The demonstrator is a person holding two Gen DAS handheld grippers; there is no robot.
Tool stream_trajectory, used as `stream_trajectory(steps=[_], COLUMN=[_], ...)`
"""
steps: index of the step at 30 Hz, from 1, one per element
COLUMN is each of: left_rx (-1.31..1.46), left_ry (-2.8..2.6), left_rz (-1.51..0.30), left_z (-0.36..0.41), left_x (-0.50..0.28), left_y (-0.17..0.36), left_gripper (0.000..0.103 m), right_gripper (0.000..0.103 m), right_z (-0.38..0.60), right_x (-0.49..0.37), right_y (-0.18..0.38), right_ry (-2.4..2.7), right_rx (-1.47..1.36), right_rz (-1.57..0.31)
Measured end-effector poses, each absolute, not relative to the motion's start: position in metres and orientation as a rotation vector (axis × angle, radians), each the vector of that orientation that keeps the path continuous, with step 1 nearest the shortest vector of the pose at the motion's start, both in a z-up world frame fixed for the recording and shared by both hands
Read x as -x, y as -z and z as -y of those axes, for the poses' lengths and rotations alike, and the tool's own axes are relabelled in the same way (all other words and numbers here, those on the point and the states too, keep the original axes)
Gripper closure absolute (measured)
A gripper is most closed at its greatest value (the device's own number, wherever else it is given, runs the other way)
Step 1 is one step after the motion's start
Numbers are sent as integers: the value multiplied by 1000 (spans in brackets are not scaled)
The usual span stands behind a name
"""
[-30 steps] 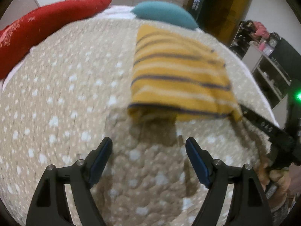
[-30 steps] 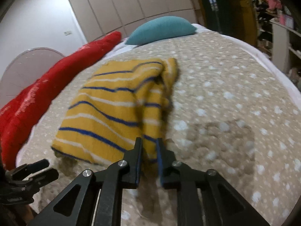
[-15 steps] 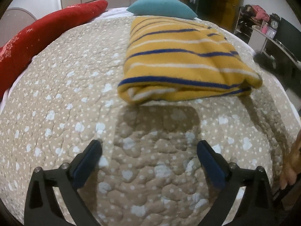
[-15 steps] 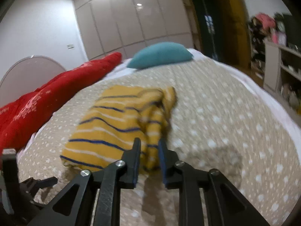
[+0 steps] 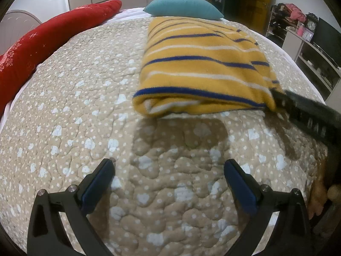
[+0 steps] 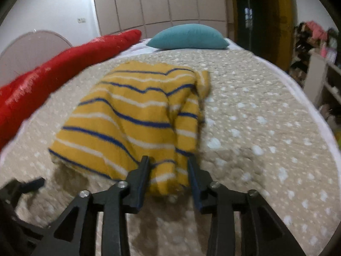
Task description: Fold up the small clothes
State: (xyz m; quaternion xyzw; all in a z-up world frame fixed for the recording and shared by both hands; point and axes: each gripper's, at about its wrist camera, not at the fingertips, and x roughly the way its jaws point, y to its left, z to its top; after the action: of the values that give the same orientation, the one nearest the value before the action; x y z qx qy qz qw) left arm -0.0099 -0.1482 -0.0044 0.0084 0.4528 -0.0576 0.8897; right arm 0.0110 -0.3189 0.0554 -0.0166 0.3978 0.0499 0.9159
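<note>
The folded sweater (image 5: 204, 64) lies on the bed (image 5: 74, 106); the right gripper (image 6: 168, 170) has its fingers part open around the near corner, gripping nothing, so it should back straight out while the left gripper (image 5: 170, 183), wide open and empty, stays clear.

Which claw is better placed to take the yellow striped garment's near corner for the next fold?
Right, probably. The right claw stands open around the yellow striped garment at its corner; the left claw hangs open, short of it.
</note>
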Motion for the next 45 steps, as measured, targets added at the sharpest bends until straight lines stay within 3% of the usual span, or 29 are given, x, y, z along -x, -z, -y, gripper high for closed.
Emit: stream_trajectory(steps=[7, 15, 19, 26, 35, 38, 39, 40, 45], left_rx=[-22, -30, -33, -35, -36, -28, -29, -29, 92], left_ry=[120, 118, 120, 131, 150, 166, 168, 168, 235], left_rz=[-940, -938, -932, -920, -919, -936, -942, -948, -888], left_z=[149, 151, 151, 151, 149, 147, 147, 146, 130], left_x=[8, 10, 11, 16, 18, 16, 15, 15, 13], left_y=[5, 5, 5, 5, 4, 3, 3, 1, -36], left_gripper=[0, 0, 0, 0, 0, 0, 0, 0, 4], right_gripper=[44, 48, 54, 54, 53, 45, 26, 22, 23], right_z=[348, 308, 279, 285, 300, 305, 309, 314, 360], right_x=[7, -30, -79, -154, -120, -94, -83, -78, -52], right_y=[-73, -130, -120, -74, -70, -73, -70, -67, -53], right_ry=[-87, -217, -242, -176, -191, -180, -156, -144, -181], right_rx=[-129, -11, 75, 43, 13, 47, 48, 36, -243], right_rz=[-748, -659, -716, -873, -804, -787, -798, -821, -859])
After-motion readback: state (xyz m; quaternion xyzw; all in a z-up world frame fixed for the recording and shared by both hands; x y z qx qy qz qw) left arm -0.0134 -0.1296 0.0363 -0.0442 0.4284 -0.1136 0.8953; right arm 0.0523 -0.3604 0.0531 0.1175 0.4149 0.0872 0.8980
